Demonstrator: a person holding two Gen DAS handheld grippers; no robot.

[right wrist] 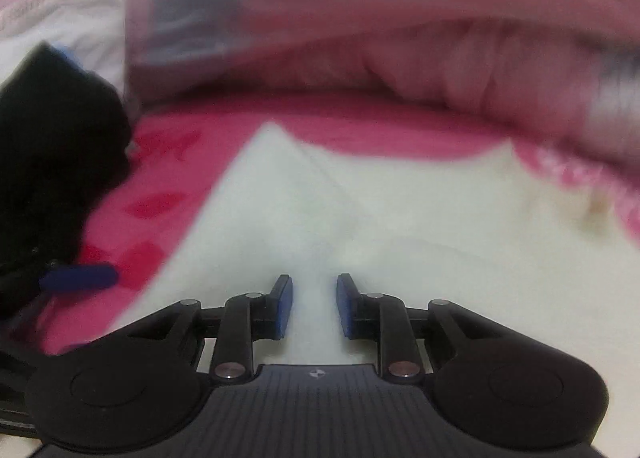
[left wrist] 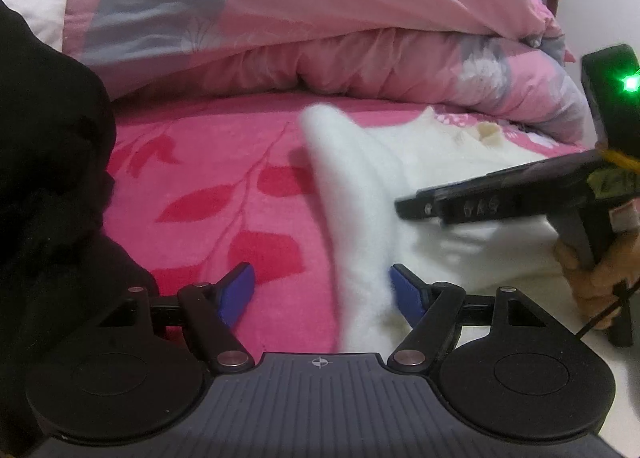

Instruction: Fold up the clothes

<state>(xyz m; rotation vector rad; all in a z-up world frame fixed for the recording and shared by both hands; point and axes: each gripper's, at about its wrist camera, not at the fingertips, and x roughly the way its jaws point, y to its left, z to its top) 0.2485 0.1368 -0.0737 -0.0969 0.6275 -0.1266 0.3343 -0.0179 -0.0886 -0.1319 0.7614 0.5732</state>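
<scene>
Two blue-padded fingers of our left gripper (left wrist: 322, 292) stand spread wide in the left wrist view, low over the bed, pinching nothing. A raised ridge of the white fleecy garment (left wrist: 360, 226) runs between them, close against the right pad (left wrist: 408, 292). That garment lies on the bright pink leaf-patterned bedsheet (left wrist: 208, 178). At right, a hand (left wrist: 596, 274) grips the black handle of our right gripper (left wrist: 496, 194) above the garment (its jaws cannot be judged here). Black clothing (left wrist: 48, 162) heaps at left, near the left finger; a pale pink floral quilt (left wrist: 320, 30) is bunched behind.

From the blurred right wrist view, our right gripper (right wrist: 314, 306) hovers level over the white garment (right wrist: 400, 218), fingers parted with a narrow gap, empty. Black clothing (right wrist: 52, 130) sits at left.
</scene>
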